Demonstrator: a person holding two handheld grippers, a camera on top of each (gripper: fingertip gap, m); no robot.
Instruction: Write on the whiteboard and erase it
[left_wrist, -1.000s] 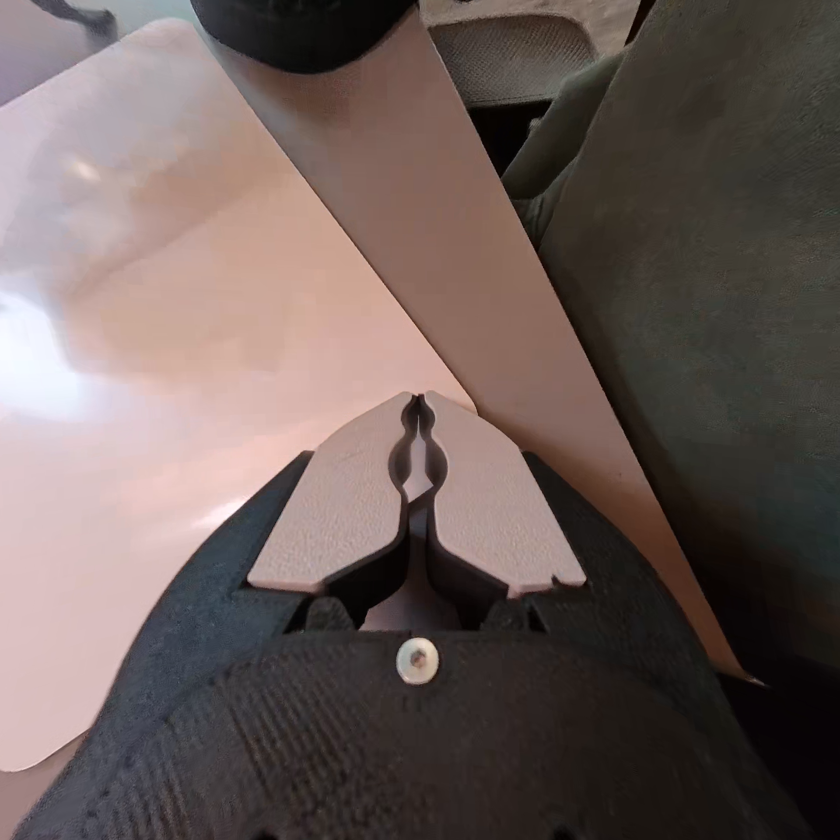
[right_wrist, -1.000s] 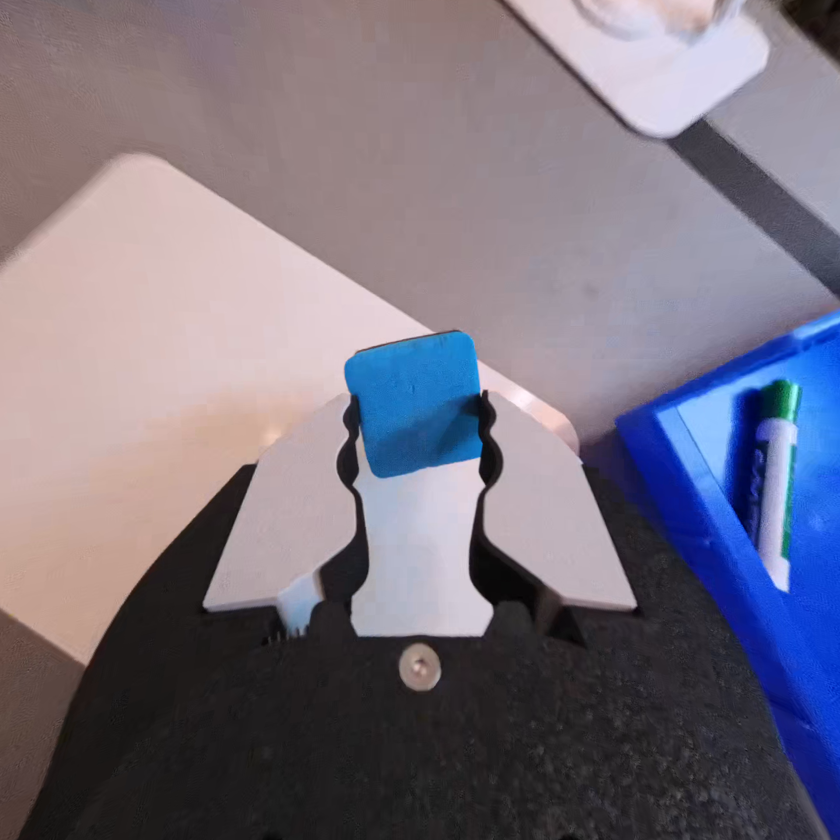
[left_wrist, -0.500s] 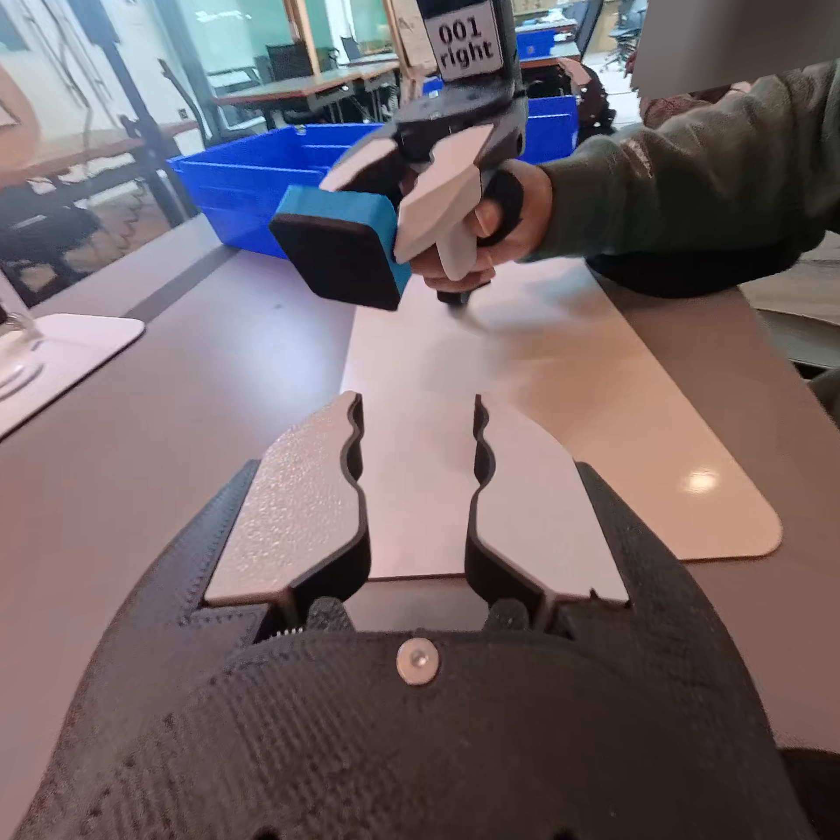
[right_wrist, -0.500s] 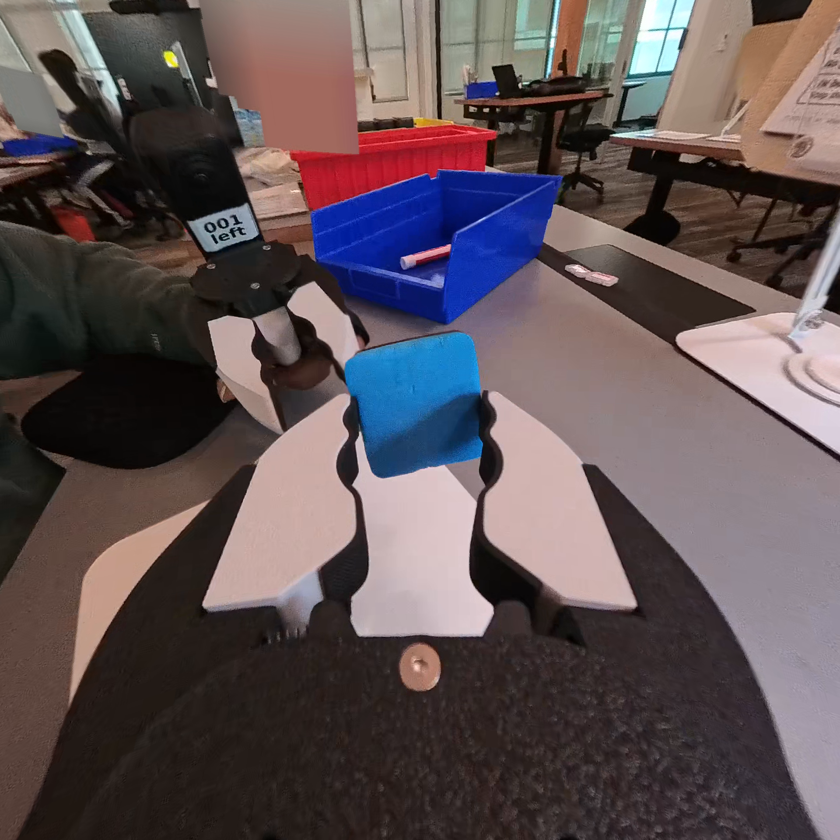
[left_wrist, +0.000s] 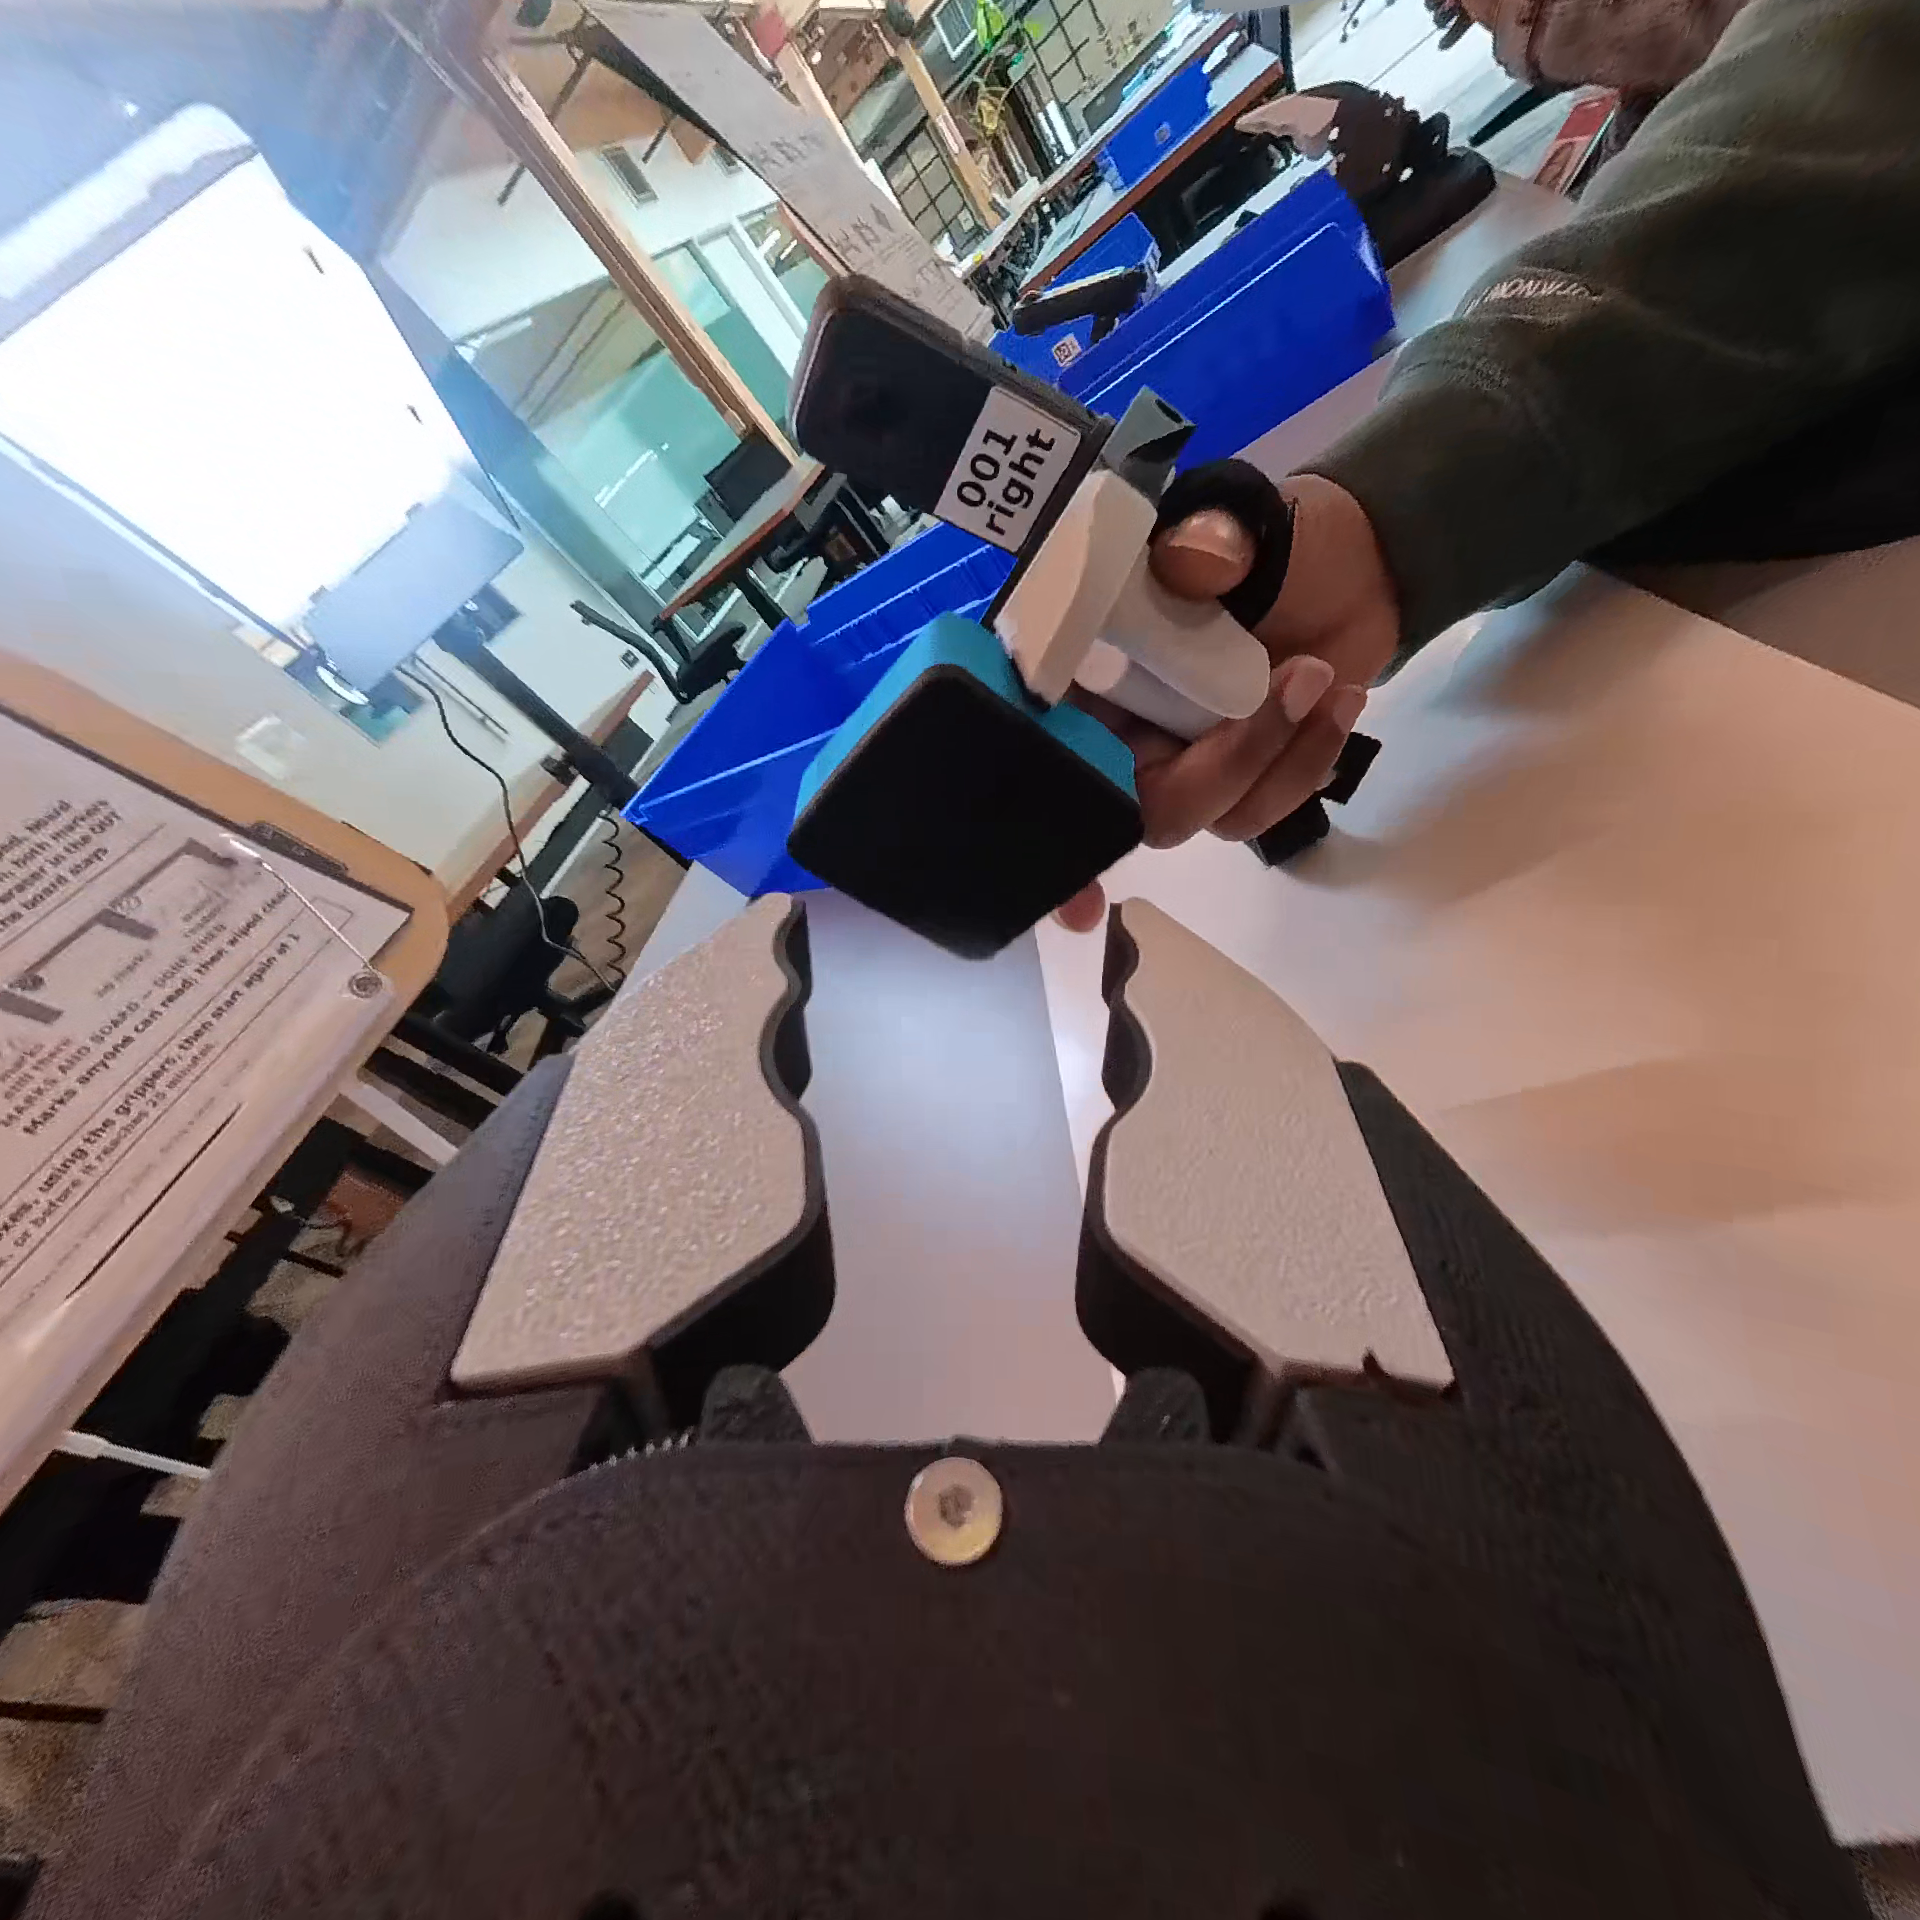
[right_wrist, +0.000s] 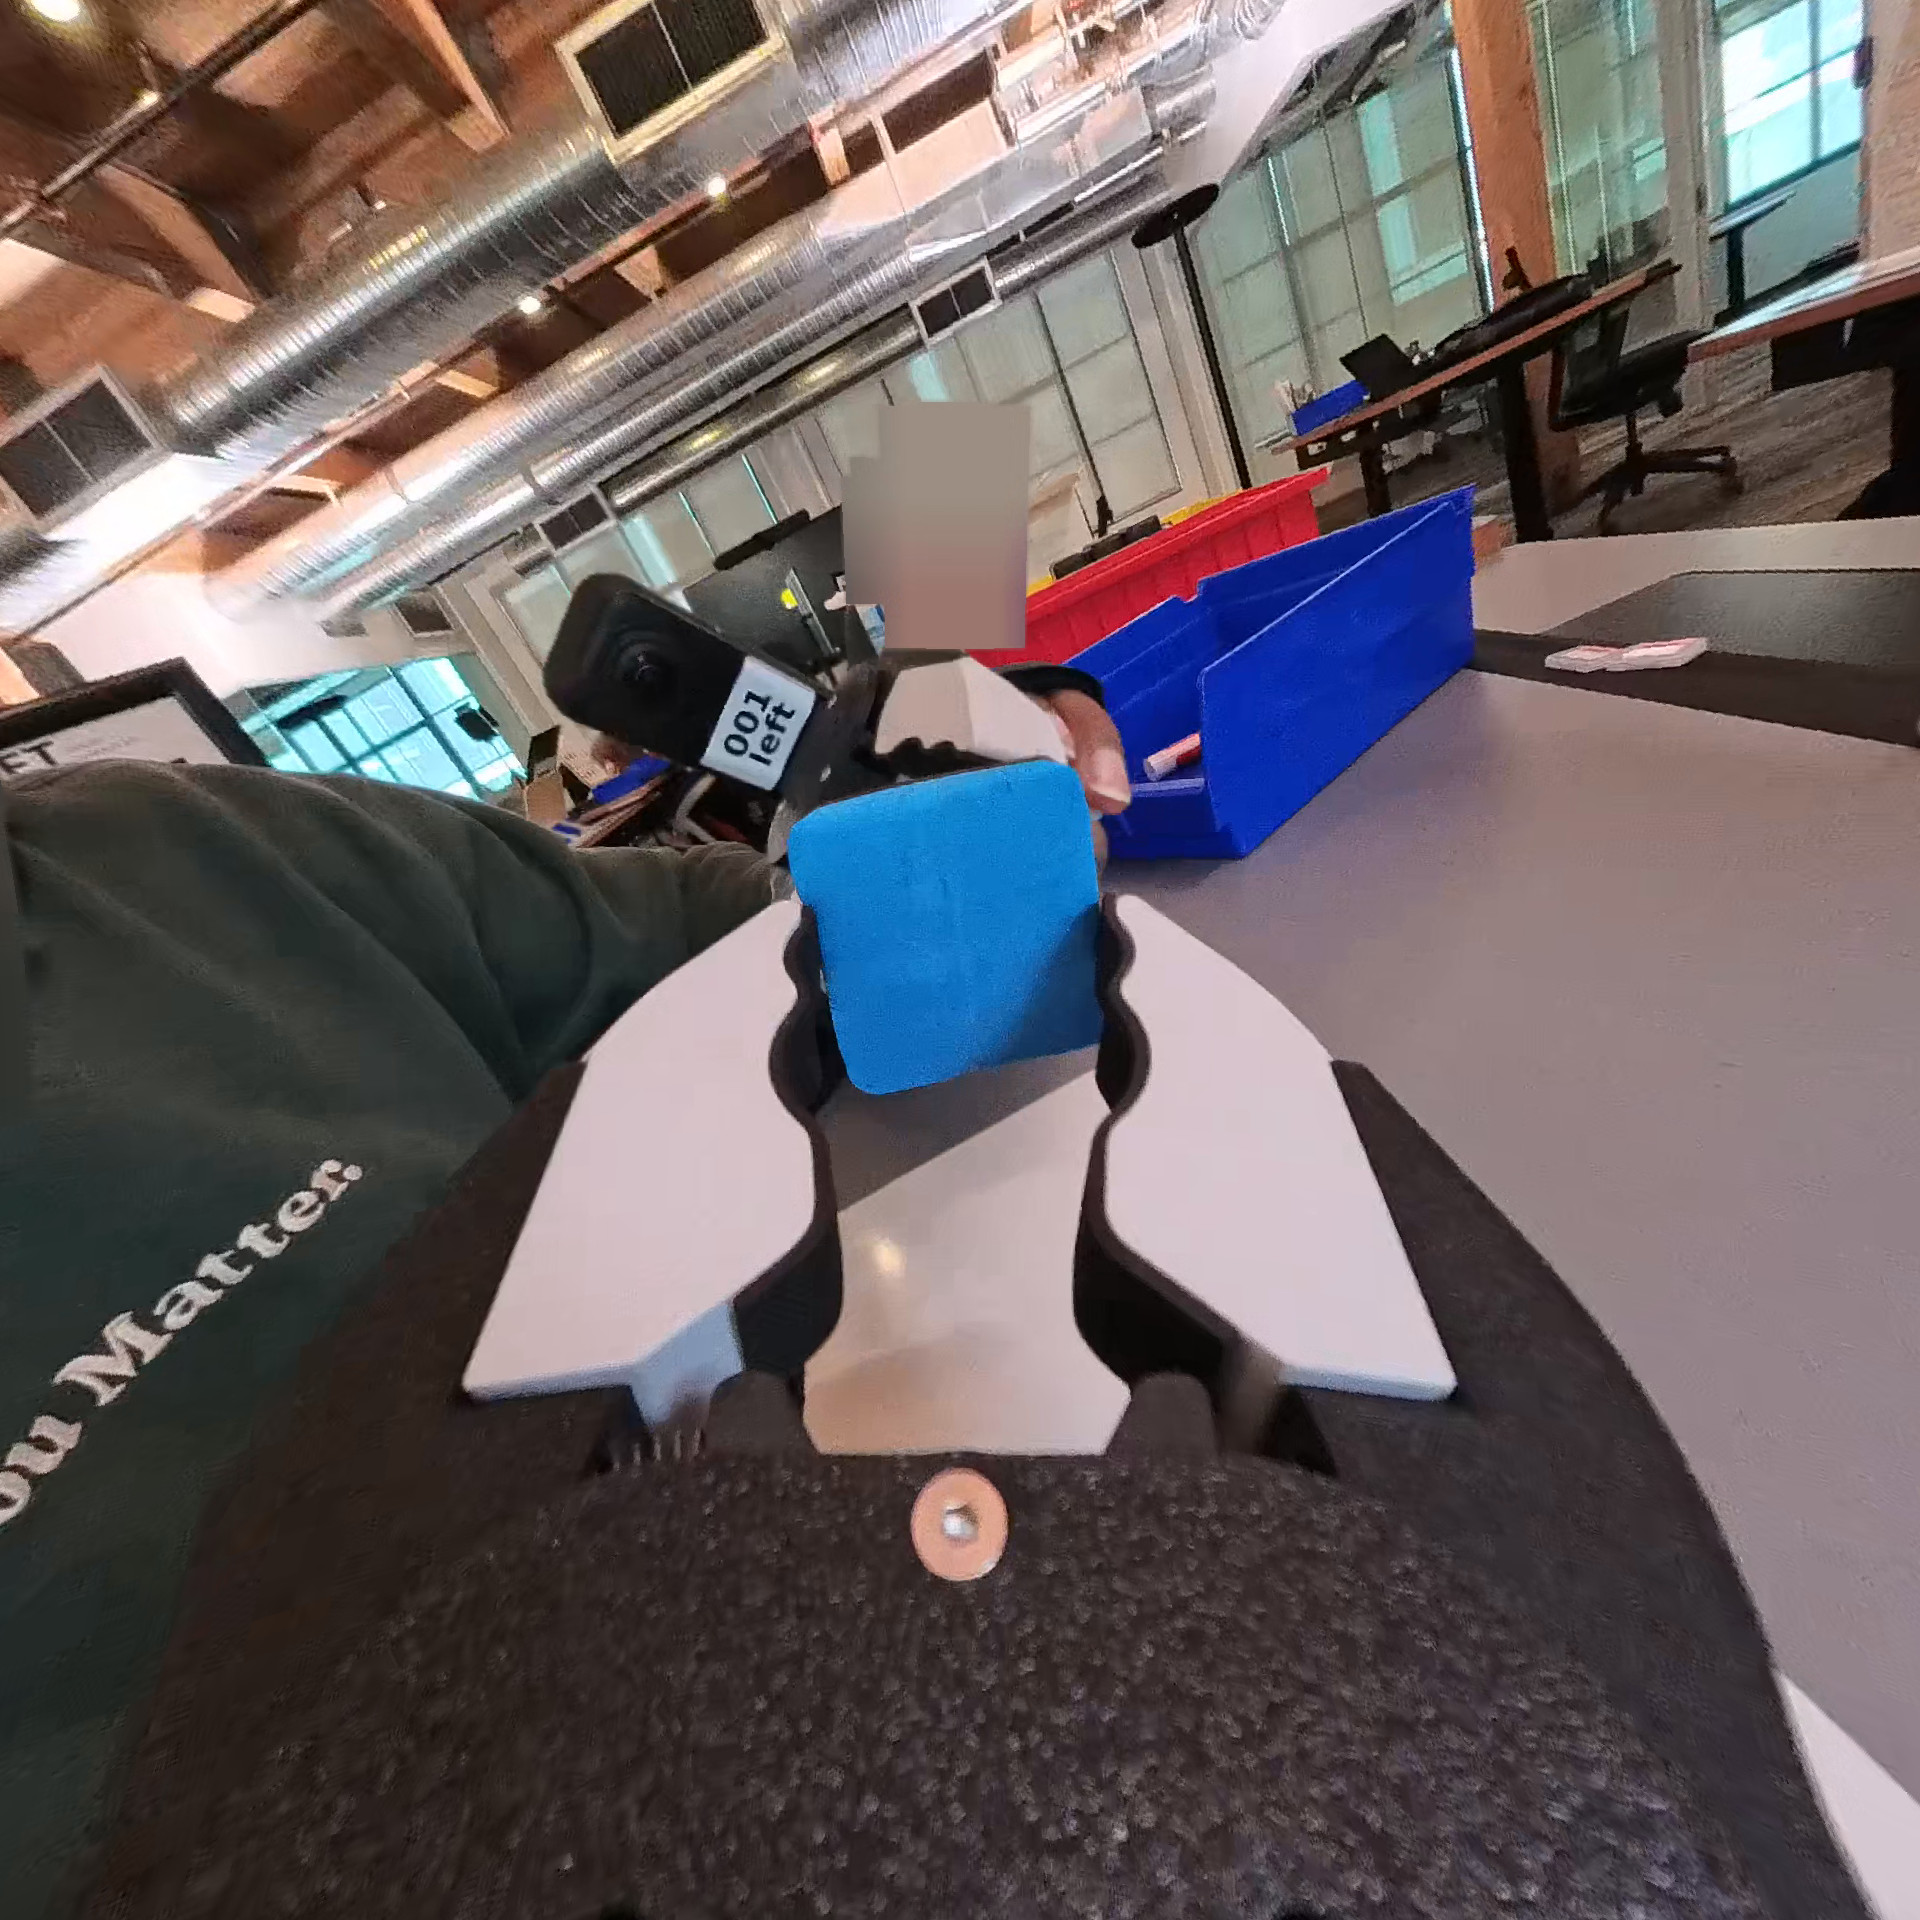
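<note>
My right gripper (right_wrist: 956, 920) is shut on a blue eraser (right_wrist: 945, 925) with a black felt face and holds it up off the table. In the left wrist view the eraser (left_wrist: 966, 821) hangs just beyond my left gripper (left_wrist: 954, 940), felt face toward me, pinched by the right gripper (left_wrist: 1049, 634). My left gripper is open and empty, above the white whiteboard (left_wrist: 1507, 987). The whiteboard (right_wrist: 935, 1299) lies flat on the grey table and shows no marks. The left gripper (right_wrist: 935, 717) shows behind the eraser in the right wrist view.
A blue bin (right_wrist: 1330, 665) with a red-capped marker (right_wrist: 1174, 746) stands on the table beyond the board, with a red bin (right_wrist: 1174, 561) behind it. The blue bin (left_wrist: 1195, 353) also shows past the eraser. A printed sign (left_wrist: 156, 997) stands at the left. A green sleeve (right_wrist: 260, 987) fills the left. My two grippers' fingertips are within a few centimetres of each other.
The left gripper went from shut to open and rose off the board. Both grippers tilted up and rolled, and now face each other. The right gripper kept hold of the eraser.
</note>
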